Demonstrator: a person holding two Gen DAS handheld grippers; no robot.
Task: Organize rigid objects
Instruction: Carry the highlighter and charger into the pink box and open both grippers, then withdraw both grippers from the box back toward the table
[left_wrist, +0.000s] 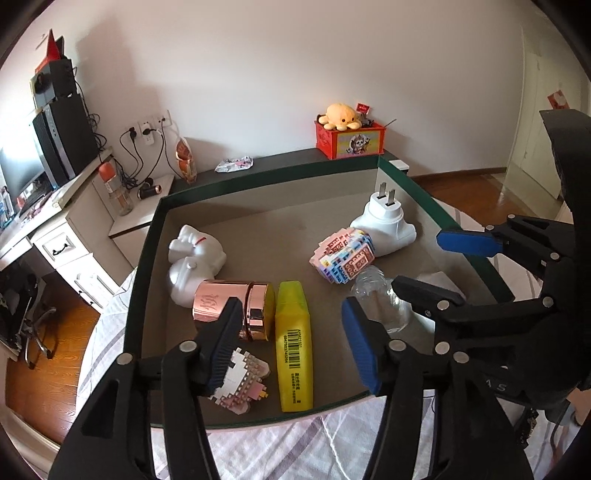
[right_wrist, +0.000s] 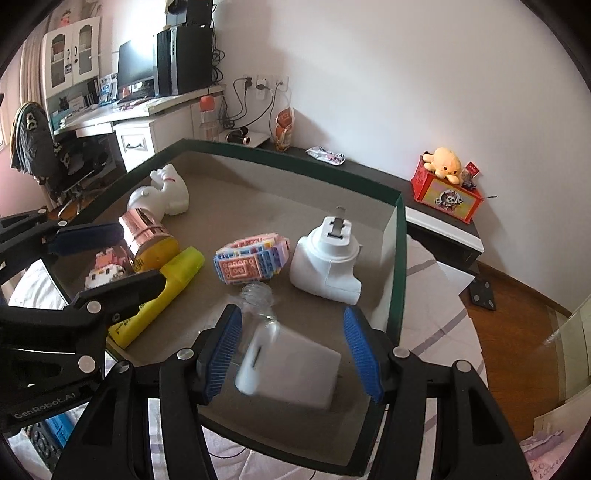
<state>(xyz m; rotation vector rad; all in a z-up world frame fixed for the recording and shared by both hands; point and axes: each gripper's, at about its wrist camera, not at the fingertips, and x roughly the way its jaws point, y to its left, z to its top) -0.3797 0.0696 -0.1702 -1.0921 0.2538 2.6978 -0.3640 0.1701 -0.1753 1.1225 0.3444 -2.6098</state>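
The rigid items are being gathered inside the green-rimmed tray (left_wrist: 413, 177) for containment; the left gripper (left_wrist: 295, 343) is being held half-open over the yellow highlighter (left_wrist: 293, 343), gripping nothing, while the right gripper (right_wrist: 295, 354) (jaws likewise parted, pads apparently clear) is straddling the white adapter (right_wrist: 291, 369)

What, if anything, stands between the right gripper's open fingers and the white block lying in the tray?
Nothing visible does. The white block lies directly between the right gripper and its open pads, untouched; the clear bottle sits just beyond it.
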